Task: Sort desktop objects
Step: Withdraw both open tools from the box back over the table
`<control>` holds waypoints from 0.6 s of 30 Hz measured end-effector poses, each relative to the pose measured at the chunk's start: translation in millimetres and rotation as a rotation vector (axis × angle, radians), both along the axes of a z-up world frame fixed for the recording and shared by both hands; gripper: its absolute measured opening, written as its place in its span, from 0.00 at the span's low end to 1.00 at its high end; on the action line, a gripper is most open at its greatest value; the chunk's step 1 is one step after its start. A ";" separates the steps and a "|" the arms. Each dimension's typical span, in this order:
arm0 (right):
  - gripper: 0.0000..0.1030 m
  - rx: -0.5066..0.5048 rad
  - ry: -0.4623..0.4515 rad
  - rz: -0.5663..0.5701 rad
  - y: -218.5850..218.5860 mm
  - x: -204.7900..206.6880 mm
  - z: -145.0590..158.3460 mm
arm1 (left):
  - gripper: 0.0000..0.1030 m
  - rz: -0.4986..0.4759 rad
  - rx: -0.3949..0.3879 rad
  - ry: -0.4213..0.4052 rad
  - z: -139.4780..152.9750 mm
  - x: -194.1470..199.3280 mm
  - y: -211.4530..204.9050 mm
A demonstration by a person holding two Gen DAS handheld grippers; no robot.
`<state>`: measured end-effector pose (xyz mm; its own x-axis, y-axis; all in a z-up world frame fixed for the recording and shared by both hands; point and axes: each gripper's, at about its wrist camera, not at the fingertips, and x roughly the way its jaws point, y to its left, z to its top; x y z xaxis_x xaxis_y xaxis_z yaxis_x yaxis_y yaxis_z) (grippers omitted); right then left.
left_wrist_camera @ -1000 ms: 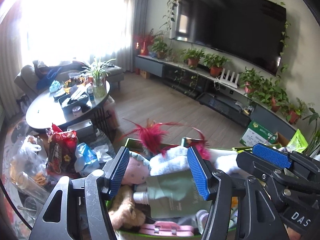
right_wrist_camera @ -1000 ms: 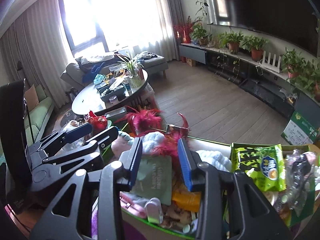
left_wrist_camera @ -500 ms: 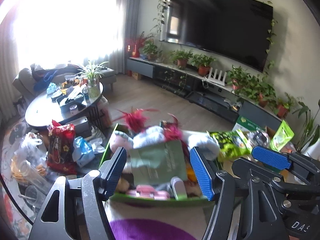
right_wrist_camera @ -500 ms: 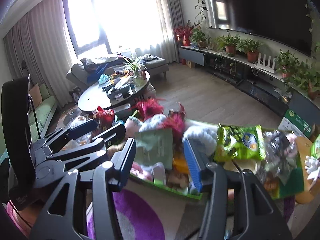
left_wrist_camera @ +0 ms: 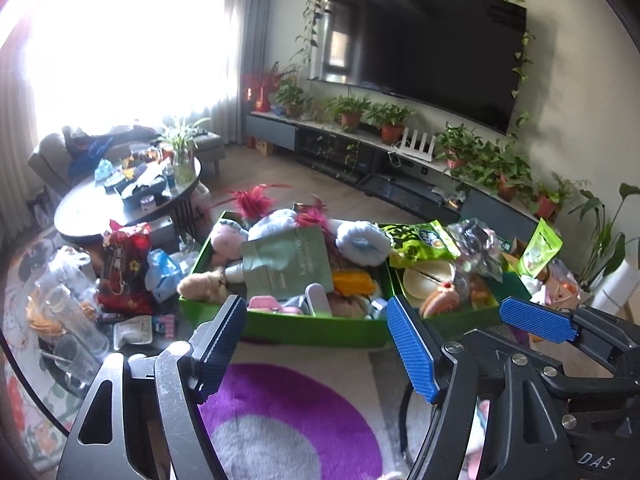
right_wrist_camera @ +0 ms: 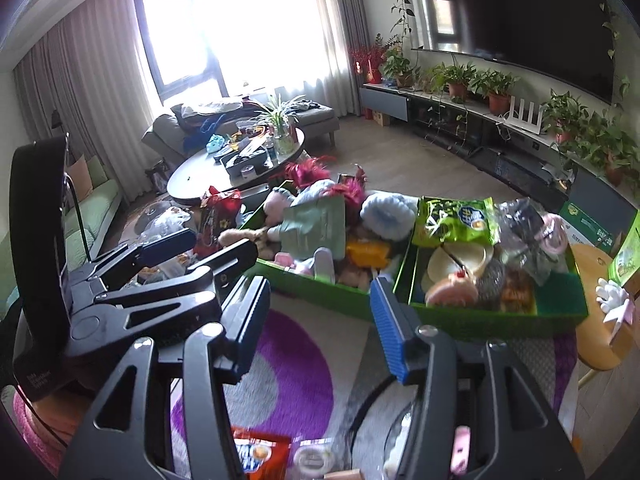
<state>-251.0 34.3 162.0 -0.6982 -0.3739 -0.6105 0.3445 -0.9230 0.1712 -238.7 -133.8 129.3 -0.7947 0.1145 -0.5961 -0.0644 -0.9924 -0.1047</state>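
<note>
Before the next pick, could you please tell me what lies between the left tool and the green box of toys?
Only bare purple-and-grey rug between the left tool and the green box, in the left wrist view.

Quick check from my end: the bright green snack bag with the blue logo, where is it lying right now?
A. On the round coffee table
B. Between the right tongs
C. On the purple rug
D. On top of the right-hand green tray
D: the green snack bag lies on the pile in the right-hand green tray, beyond the purple rug.
</note>
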 end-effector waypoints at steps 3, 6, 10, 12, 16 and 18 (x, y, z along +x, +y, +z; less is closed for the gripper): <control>0.54 -0.001 0.004 0.003 5.4 18.0 -5.4 | 0.74 0.000 -0.026 0.017 -1.5 20.6 6.7; 0.54 -0.002 0.001 0.014 10.9 35.5 -11.9 | 0.74 -0.006 -0.033 0.012 -5.4 35.8 10.9; 0.54 0.001 0.004 0.027 15.6 55.7 -18.4 | 0.74 -0.023 -0.014 0.003 -11.5 56.0 15.6; 0.54 0.013 0.013 0.030 16.3 64.5 -20.4 | 0.74 -0.026 -0.011 0.001 -14.9 62.5 17.5; 0.54 0.037 0.028 0.031 19.6 82.0 -27.9 | 0.74 -0.042 -0.022 0.002 -23.5 79.1 26.3; 0.54 0.041 0.029 0.028 22.6 90.1 -32.6 | 0.74 -0.052 -0.023 0.000 -27.4 85.5 30.7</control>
